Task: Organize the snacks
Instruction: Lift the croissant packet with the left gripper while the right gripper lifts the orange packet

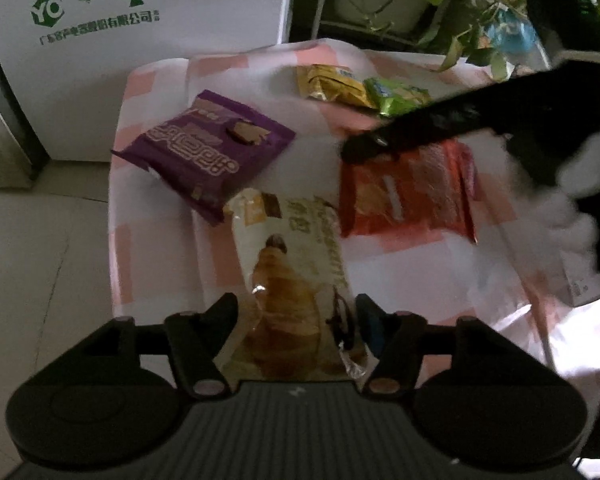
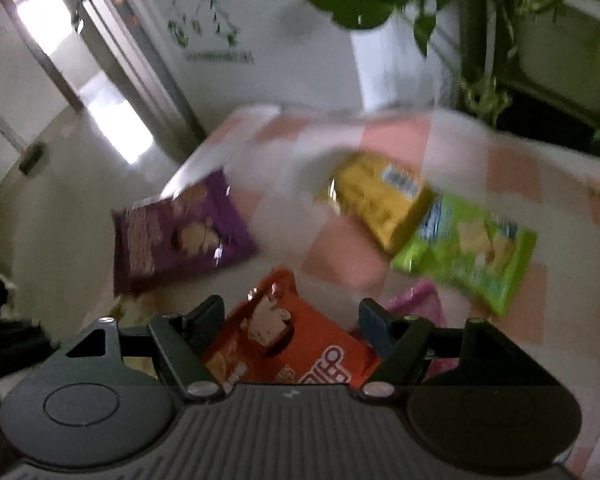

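Close by, left gripper (image 1: pixel 296 320) open around the cream bread pack (image 1: pixel 292 264), pads not pressing, likely just let go. Right gripper (image 2: pixel 292 320) open over the orange pack (image 2: pixel 296 344), maybe to grab next. Farther on the pink cloth (image 1: pixel 420 272): purple pack (image 1: pixel 204 152), then yellow pack (image 1: pixel 332 84) and green pack (image 1: pixel 398 98), side by side.

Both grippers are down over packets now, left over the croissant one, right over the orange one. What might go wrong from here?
1. The cream croissant-print packet touches the purple snack packet; closing the left gripper may drag both.
2. The right gripper straddles the orange snack packet, which looks glossy and may slip.
3. The two packets lie side by side, so the grippers may collide.
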A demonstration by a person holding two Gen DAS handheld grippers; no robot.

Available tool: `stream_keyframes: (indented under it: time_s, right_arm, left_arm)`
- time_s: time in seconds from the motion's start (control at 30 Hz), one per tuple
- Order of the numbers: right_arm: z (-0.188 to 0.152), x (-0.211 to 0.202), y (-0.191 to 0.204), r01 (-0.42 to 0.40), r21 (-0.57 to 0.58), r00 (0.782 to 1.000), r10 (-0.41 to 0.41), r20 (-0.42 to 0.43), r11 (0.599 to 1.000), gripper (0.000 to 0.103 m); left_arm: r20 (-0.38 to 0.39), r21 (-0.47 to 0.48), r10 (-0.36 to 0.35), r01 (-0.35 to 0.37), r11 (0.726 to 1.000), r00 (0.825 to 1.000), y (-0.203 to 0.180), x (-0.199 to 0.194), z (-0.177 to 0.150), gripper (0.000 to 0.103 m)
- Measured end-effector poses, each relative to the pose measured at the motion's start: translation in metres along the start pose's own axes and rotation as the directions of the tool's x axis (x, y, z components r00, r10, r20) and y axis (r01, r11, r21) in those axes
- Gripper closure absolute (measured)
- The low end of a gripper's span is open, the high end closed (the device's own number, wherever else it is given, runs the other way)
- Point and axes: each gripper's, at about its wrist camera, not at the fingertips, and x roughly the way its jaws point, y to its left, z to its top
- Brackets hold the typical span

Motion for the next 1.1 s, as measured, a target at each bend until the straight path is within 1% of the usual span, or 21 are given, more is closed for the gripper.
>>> stream_keyframes:
  time_s: [0.1, 0.2, 0.27, 0.33, 0.4, 0.43, 0.5, 0.6, 0.73, 0.77, 0.83, 0.87, 1.0, 1.1]
  right_arm:
    - [-0.009, -0.007, 0.005, -0.028, -0.033, 0.998, 0.025, -0.063, 0.999, 0.023]
    - [-0.024, -0.015, 0.017, -0.017, -0.108, 0.994, 0.006, -0.105, 0.994, 0.022]
    - [-0.033, -0.020, 0.024, -0.003, -0.155, 0.992, -0.017, -0.127, 0.988, 0.020]
    - [-0.043, -0.027, 0.030, 0.020, -0.187, 0.991, -0.045, -0.129, 0.982, 0.016]
    - [-0.050, -0.032, 0.034, 0.021, -0.200, 0.991, -0.047, -0.126, 0.980, 0.011]
    - [-0.053, -0.034, 0.037, 0.025, -0.216, 0.991, -0.052, -0.120, 0.976, 0.008]
    - [-0.056, -0.034, 0.044, 0.046, -0.263, 0.992, -0.074, -0.098, 0.964, 0.007]
    - [-0.055, -0.026, 0.049, 0.089, -0.308, 0.989, -0.122, -0.087, 0.947, 0.007]
    - [-0.055, -0.012, 0.050, 0.106, -0.331, 0.985, -0.145, -0.095, 0.938, 0.007]
    - [-0.056, -0.008, 0.049, 0.109, -0.337, 0.983, -0.150, -0.101, 0.935, 0.007]
    - [-0.058, -0.005, 0.049, 0.121, -0.357, 0.982, -0.164, -0.094, 0.926, 0.005]
    - [-0.058, -0.004, 0.048, 0.118, -0.361, 0.983, -0.160, -0.089, 0.925, 0.005]
    - [-0.055, -0.003, 0.045, 0.123, -0.348, 0.985, -0.157, -0.071, 0.929, 0.005]
    - [-0.053, -0.001, 0.045, 0.121, -0.351, 0.986, -0.155, -0.069, 0.929, 0.006]
  left_arm:
    - [-0.008, -0.002, 0.016, -0.016, 1.000, 1.000, 0.004, -0.001, 0.002, 0.038]
    - [-0.002, -0.005, 0.020, -0.020, 1.000, 1.000, 0.006, -0.003, 0.005, 0.036]
    - [0.010, 0.023, 0.030, -0.031, 0.999, 0.999, 0.004, -0.005, 0.007, 0.035]
    - [0.033, 0.076, 0.054, -0.056, 0.996, 0.998, -0.002, -0.010, 0.008, 0.032]
    - [0.052, 0.095, 0.057, -0.062, 0.994, 0.997, -0.006, -0.012, 0.011, 0.029]
    - [0.059, 0.099, 0.056, -0.062, 0.993, 0.997, -0.007, -0.012, 0.012, 0.028]
    - [0.069, 0.120, 0.068, -0.076, 0.990, 0.995, -0.011, -0.009, 0.013, 0.028]
    - [0.059, 0.148, 0.087, -0.095, 0.984, 0.994, -0.015, -0.002, 0.016, 0.028]
    - [0.033, 0.188, 0.149, -0.152, 0.970, 0.988, -0.019, 0.013, 0.017, 0.028]
    - [0.024, 0.196, 0.159, -0.161, 0.967, 0.987, -0.018, 0.017, 0.017, 0.026]
    - [0.029, 0.192, 0.162, -0.165, 0.967, 0.986, -0.015, 0.020, 0.017, 0.018]
    - [0.030, 0.189, 0.168, -0.171, 0.967, 0.985, -0.013, 0.021, 0.017, 0.014]
    - [0.032, 0.168, 0.173, -0.176, 0.970, 0.984, -0.007, 0.024, 0.018, 0.003]
    - [0.017, 0.131, 0.167, -0.168, 0.977, 0.986, -0.002, 0.027, 0.018, 0.000]
